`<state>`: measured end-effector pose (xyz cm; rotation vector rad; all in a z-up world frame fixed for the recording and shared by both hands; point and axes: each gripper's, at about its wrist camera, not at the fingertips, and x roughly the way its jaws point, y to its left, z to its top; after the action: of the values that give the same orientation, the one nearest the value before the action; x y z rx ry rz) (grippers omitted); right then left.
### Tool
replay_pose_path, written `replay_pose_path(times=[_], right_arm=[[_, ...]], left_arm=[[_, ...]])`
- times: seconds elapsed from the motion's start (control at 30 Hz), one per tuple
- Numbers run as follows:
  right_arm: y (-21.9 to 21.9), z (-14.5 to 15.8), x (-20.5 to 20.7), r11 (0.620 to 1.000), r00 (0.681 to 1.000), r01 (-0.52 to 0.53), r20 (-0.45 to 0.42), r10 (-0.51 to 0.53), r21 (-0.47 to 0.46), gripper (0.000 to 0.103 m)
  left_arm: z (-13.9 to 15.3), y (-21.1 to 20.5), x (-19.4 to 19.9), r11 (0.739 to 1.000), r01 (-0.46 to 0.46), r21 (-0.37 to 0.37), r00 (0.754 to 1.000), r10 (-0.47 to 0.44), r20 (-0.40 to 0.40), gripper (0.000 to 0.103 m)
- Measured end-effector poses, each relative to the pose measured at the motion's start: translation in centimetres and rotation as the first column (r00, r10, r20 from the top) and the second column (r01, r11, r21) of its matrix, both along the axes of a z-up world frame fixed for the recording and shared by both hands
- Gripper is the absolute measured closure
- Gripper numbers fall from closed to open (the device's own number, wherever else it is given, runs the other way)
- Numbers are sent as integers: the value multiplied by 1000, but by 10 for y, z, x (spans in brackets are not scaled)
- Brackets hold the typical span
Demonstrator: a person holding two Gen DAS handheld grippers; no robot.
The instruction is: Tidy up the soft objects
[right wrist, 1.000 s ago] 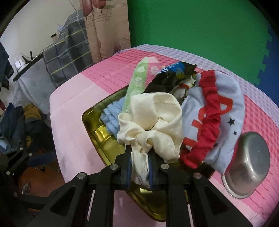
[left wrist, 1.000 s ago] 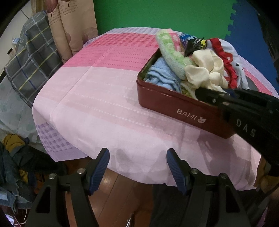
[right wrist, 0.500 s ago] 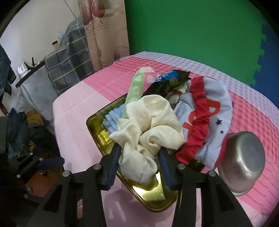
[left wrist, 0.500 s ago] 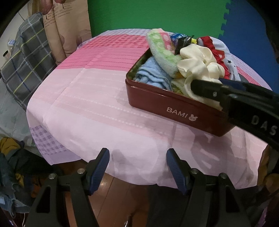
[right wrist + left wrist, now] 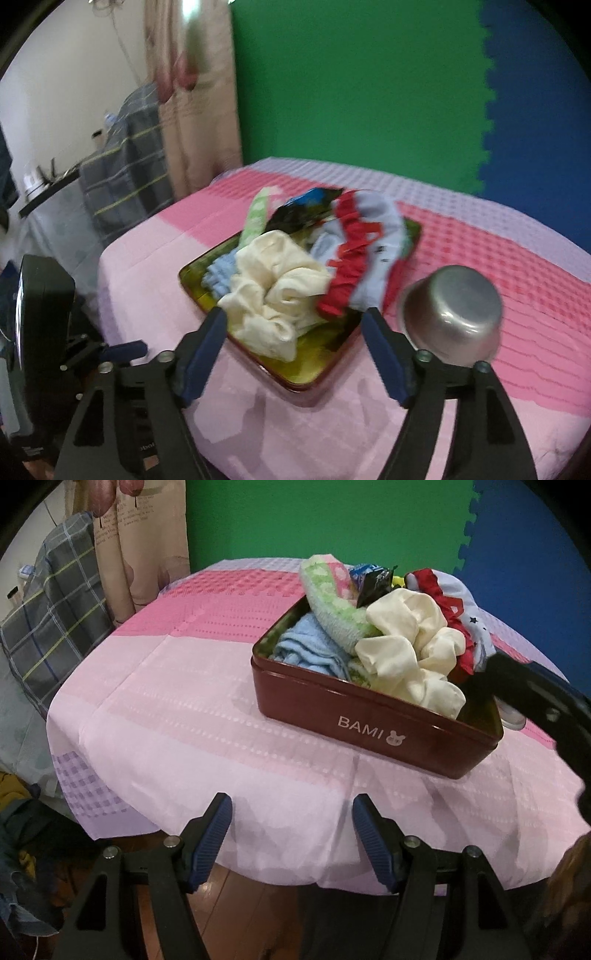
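Note:
A dark red tin (image 5: 369, 720) marked BAMI stands on the pink tablecloth. It is heaped with a cream cloth (image 5: 410, 653), a blue towel (image 5: 314, 650), a green towel (image 5: 332, 605), a red-and-pale-blue garment (image 5: 458, 605) and a dark snack packet (image 5: 373, 583). My left gripper (image 5: 291, 830) is open and empty over the table's near edge, short of the tin. My right gripper (image 5: 293, 321) hovers at the tin's (image 5: 314, 376) near corner with its jaws opening. The cream cloth (image 5: 277, 295) lies loose in the tin just beyond its fingertips, untouched by the pads.
A steel bowl (image 5: 450, 314) lies tilted on the tablecloth (image 5: 177, 709) to the right of the tin. A plaid cloth (image 5: 55, 620) and a curtain (image 5: 147, 554) hang at the left. Green and blue foam mats (image 5: 351, 92) cover the back wall. Clothes are piled on the floor at the left (image 5: 22, 830).
The right gripper, shut on the cream cloth a second ago, has spread its jaws, let the cloth drop into the tin and drawn back. The left gripper stays open.

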<state>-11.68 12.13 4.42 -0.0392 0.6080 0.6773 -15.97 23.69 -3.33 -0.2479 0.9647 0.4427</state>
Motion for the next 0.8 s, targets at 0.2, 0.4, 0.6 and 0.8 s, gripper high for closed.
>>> replay_pose_path(times=[0.2, 0.4, 0.6, 0.8], right_arm=[[-7, 0, -9, 992, 989, 126, 78, -124, -21, 1], [-21, -17, 0, 984, 984, 178, 7, -178, 2, 1], [-36, -36, -1, 975, 974, 222, -52, -223, -10, 1], [-40, -53, -3, 973, 968, 229, -95, -232, -41, 1]], left_arm=[[-3, -8, -1, 999, 11, 41, 998, -13, 58, 33], [-7, -22, 3, 994, 68, 81, 992, -76, 100, 33], [-10, -30, 8, 991, 88, 97, 990, -98, 99, 33], [-12, -30, 8, 992, 83, 97, 991, -92, 97, 28]])
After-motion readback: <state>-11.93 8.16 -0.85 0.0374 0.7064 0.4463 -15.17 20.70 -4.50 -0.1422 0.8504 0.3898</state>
